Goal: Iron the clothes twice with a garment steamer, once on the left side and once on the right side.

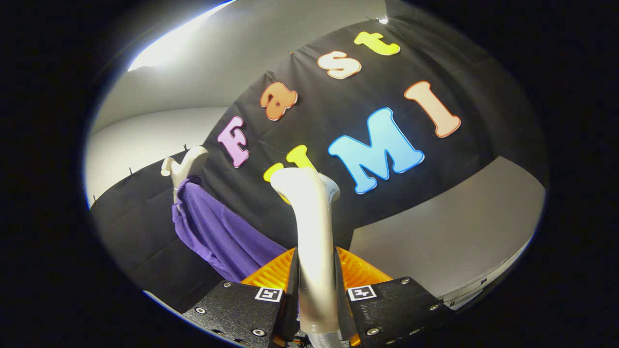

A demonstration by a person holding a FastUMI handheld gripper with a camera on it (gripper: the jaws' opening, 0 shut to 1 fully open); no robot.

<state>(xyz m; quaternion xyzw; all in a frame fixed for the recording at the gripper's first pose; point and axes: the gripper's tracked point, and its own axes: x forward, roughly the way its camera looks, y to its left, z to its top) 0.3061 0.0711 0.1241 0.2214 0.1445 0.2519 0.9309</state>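
A purple garment (217, 232) hangs from a pale mannequin-style hanger (186, 166) against the booth's black cloth wall (338, 106), off to the left of the tool and beyond its fingers. The cloth drapes downward in soft folds, its lower edge passing behind the tool's left finger. At centre, the tool (316, 285) is clenched on the handle of a garment steamer (312, 222), both fingers pressing its pale shaft from either side. The steamer rises upright from between the fingers, its rounded head ending just in front of the wall, apart from the garment. To the right, a grey panel (449, 237) meets the black cloth along a slanting edge.
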